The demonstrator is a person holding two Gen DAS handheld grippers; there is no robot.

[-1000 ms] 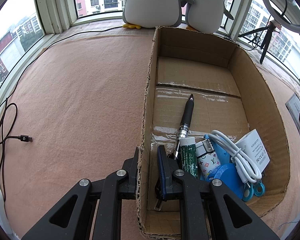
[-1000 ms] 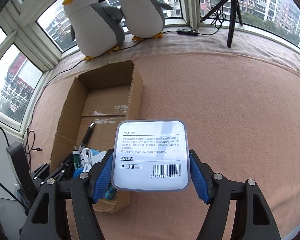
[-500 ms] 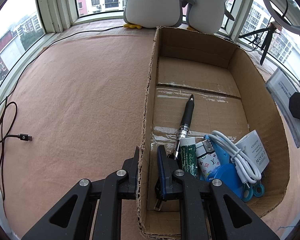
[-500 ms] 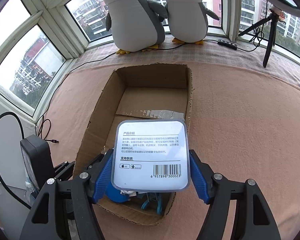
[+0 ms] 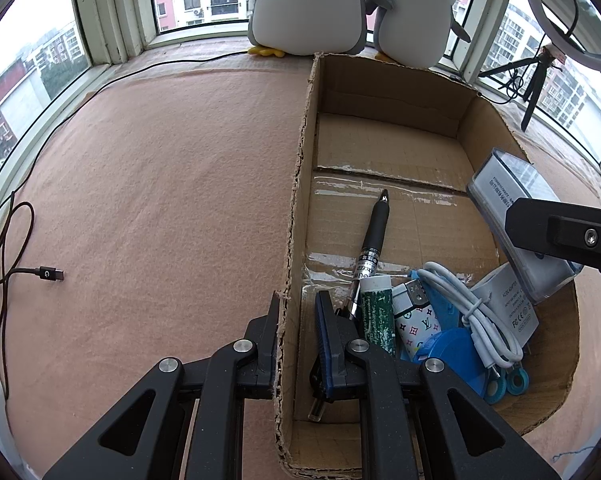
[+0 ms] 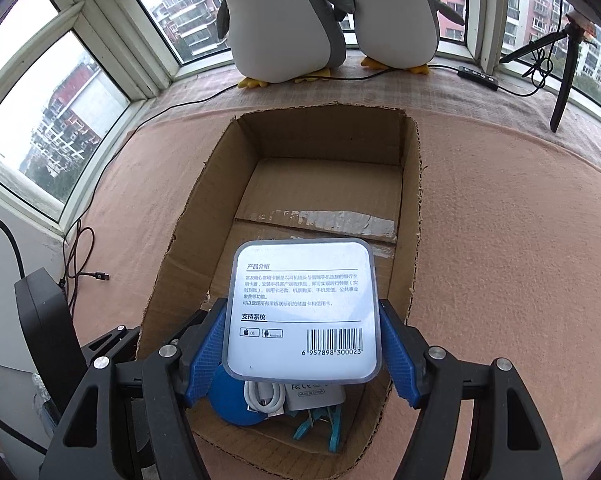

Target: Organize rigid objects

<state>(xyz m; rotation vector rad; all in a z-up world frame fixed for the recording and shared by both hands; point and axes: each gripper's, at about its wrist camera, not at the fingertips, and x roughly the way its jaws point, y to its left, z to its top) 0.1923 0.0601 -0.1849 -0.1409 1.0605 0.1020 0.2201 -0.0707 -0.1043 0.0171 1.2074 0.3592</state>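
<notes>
Two grippers are in view, each engaged. The left gripper (image 5: pixel 296 320) is clamped on the left wall of the cardboard box (image 5: pixel 296 184), one finger outside the wall and the blue-padded finger inside. The right gripper (image 6: pixel 302 340) is clamped on a clear plastic case (image 6: pixel 304 308), its blue pads pressing the case's two side edges; the printed label and barcode face the camera. The case hangs over the near end of the box interior, above the items already inside. In the left wrist view the same case (image 5: pixel 512 200) sits tilted above the box's right wall, clear of the box floor.

Contents at the near end of the box: a black pen (image 5: pixel 374 240) lying along the floor with its tip toward the far end, a green tube (image 5: pixel 376 312), a small patterned lighter (image 5: pixel 414 320), a white coiled cable (image 5: pixel 472 304), a white adapter (image 5: pixel 516 304), a blue round item (image 5: pixel 456 348) and teal clips (image 6: pixel 324 424). The far half of the box floor is bare.

The box rests on a pink cloth surface (image 5: pixel 160 200). Two plush penguins (image 5: pixel 312 4) stand on the sill behind it. A loose dark cable (image 5: pixel 48 274) lies on the cloth to the left.
</notes>
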